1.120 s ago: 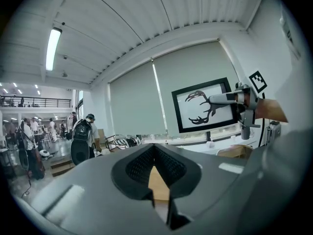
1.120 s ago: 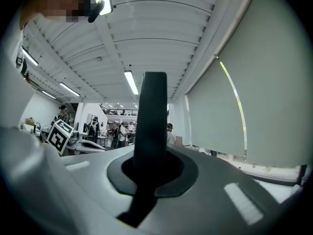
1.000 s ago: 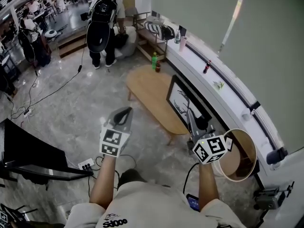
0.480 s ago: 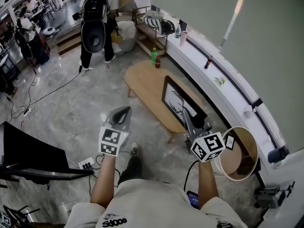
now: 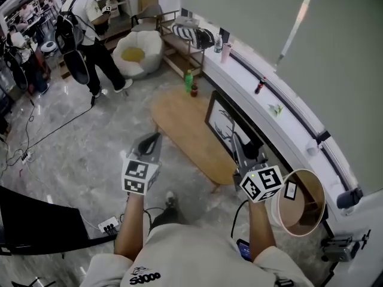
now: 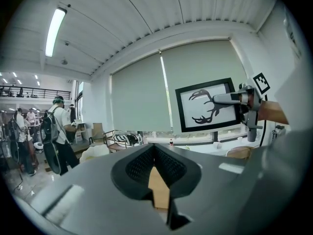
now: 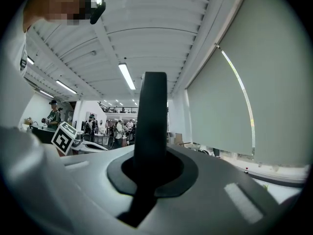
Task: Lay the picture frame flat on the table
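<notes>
The table [image 5: 179, 121] is a long wooden oval running away from me, mostly bare, with two bottles [image 5: 190, 84] at its far end. The frame [image 5: 226, 123] — black border, antler print — stands on edge over the table's right side, tilted, its face turned to my left. I'd guess its lower edge is off the wood, though from the head view I can't rule out that it touches.

My right gripper [image 5: 239, 145] has it, jaws pinched almost together on the thin black edge at the frame's near side. My left gripper [image 5: 151, 142] hangs by the table's near-left edge, well apart from the frame, jaws together on nothing.

I judge this the carry-and-lower step — frame gripped, not yet down. Next I need to tip its top over toward the bare middle of the table, bring it down level, keep clear of the bottles, and only then let go.
</notes>
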A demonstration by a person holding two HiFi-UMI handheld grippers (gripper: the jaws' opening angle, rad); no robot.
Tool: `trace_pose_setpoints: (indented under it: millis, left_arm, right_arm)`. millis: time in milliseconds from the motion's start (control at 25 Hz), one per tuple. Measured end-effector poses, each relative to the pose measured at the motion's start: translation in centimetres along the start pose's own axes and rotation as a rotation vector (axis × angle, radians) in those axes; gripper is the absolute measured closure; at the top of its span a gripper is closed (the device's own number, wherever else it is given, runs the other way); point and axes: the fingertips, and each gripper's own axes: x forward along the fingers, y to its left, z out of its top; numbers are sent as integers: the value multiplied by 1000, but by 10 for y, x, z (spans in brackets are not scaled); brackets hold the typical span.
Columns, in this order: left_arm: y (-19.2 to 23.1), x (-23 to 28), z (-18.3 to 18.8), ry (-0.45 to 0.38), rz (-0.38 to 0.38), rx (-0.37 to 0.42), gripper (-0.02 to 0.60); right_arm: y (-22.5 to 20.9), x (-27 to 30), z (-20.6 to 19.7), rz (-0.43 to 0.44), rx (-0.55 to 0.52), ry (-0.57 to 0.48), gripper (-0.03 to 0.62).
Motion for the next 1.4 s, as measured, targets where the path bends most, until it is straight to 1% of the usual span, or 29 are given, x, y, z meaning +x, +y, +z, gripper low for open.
trace_pose_setpoints:
  millis: [240,400,600,1120,1280,1400]
  left_arm:
    - [49,55,9,2,-22,17,571]
    - [63,76,12,-11,-31,16,571]
    - [101,104,12,2,-43,10,571]
    - [155,148,-1,6,-65,-6,571]
    - [162,158,-1,7,-79,4,571]
    - [173,164,-6,14,-80,-2,571]
  right_arm:
    - [-16,71,-3,3,8,17,580]
    - [-21,95,-7,11,-1,42,580]
    - [-24,142,-9,11,-2,68,580]
    - [-29,209,-27,8,1,88,580]
    - [-35,222,-30,2,25,97,580]
    - [-36,234,-38,-7,52,117,580]
